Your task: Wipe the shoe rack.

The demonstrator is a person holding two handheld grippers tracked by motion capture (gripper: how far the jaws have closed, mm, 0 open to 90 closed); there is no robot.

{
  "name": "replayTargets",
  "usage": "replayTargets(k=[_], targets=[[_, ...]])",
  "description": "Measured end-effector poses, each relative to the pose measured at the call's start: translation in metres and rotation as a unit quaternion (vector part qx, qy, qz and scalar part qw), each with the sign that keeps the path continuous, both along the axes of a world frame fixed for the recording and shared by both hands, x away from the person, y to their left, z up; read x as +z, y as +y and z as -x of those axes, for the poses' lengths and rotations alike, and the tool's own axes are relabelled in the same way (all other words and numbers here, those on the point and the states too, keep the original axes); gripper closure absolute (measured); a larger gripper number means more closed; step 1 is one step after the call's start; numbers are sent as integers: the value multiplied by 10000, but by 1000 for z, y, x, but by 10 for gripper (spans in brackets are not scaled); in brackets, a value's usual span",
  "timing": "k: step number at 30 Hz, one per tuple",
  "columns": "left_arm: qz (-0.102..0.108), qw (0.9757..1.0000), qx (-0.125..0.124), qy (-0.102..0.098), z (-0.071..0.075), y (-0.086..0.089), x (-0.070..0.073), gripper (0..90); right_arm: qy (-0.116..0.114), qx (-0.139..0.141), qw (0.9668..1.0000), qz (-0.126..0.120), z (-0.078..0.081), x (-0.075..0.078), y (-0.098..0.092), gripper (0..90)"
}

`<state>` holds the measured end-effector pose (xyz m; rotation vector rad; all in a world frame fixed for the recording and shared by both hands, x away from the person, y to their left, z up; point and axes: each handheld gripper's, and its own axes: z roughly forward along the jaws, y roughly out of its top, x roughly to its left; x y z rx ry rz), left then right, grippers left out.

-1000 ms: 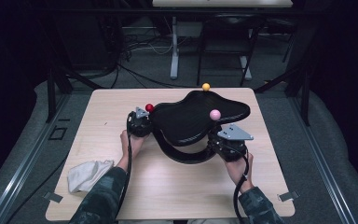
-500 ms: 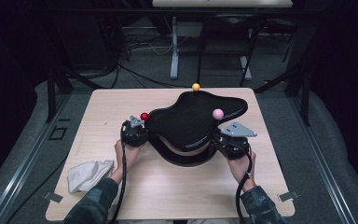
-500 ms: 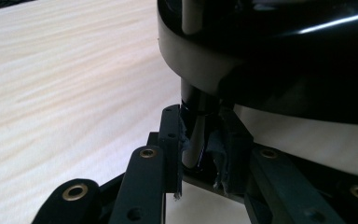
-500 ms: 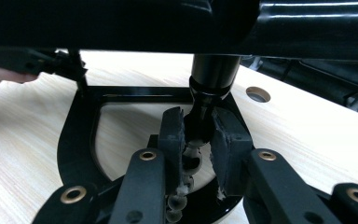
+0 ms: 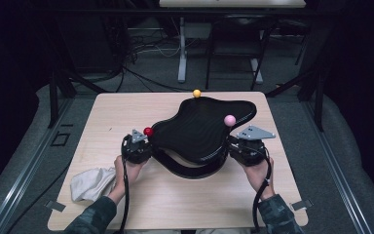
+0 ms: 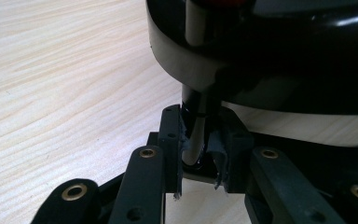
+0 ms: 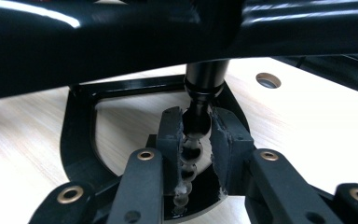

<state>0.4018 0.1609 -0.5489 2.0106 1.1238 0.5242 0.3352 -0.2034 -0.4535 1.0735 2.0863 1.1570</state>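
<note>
A glossy black curvy top (image 5: 199, 129) sits over a black base frame (image 5: 190, 171) in the middle of the wooden table (image 5: 121, 109). Three ball-tipped posts rise at its rim: red (image 5: 148, 131), yellow (image 5: 196, 93) and pink (image 5: 230, 119). My left gripper (image 5: 149, 144) is at the top's left edge under the red ball, shut on a black post (image 6: 196, 128) below the top. My right gripper (image 5: 230, 146) is at the right edge under the pink ball, shut on a ribbed black post (image 7: 198, 116) above the frame (image 7: 77, 140).
A crumpled white cloth (image 5: 91, 183) lies near the table's front left, beside the left forearm. A small hole (image 7: 268, 80) shows in the tabletop beyond the frame. Dark floor, cables and table legs lie past the far edge.
The left gripper has pulled toward the near edge and a little left, swinging the black top with it; the yellow and red balls shifted left. The right gripper has stayed nearly in place.
</note>
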Motion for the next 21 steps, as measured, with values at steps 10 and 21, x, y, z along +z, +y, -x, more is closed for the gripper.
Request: replayTargets(k=[10, 21], targets=[[24, 9999, -124, 60, -5, 1, 0, 728, -87, -104, 9995, -282, 16, 28, -28, 706], [-10, 9998, -175, 46, 1, 2, 2, 743, -279, -70, 9989, -370, 15, 33, -15, 684]])
